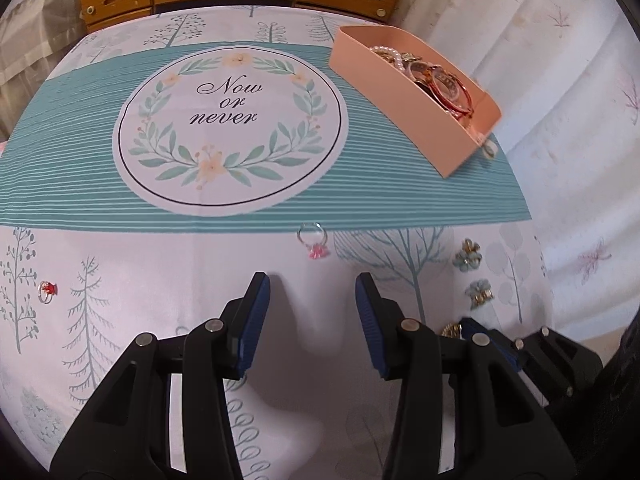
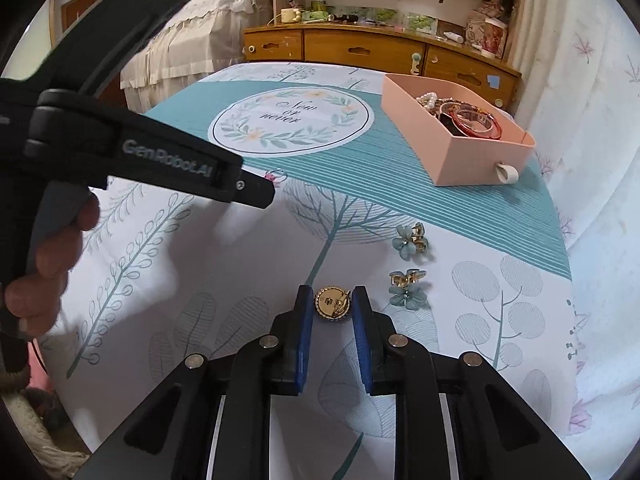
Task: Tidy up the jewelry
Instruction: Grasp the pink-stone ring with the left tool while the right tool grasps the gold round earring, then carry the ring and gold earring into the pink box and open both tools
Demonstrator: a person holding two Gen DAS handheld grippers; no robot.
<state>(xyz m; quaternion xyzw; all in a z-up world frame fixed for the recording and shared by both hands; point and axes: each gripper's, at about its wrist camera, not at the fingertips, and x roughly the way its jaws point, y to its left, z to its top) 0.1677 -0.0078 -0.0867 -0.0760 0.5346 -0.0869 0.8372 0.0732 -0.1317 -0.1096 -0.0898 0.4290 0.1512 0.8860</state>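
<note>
Printed cloth covers the table (image 2: 168, 280). From the right gripper (image 2: 331, 308) a gold brooch (image 2: 332, 305) lies at twelve o'clock, framed by jaws narrowed about it, contact unclear. The left gripper (image 1: 313, 290), half open and empty, faces a pink ring (image 1: 314, 242) at twelve. The pink box (image 2: 472, 156) sits at one o'clock.

You see a pink box (image 2: 472, 152), a gold round brooch (image 2: 333, 303), blue flower earrings (image 2: 408, 288), and a teal-striped, tree-printed white tablecloth (image 1: 120, 264).
</note>
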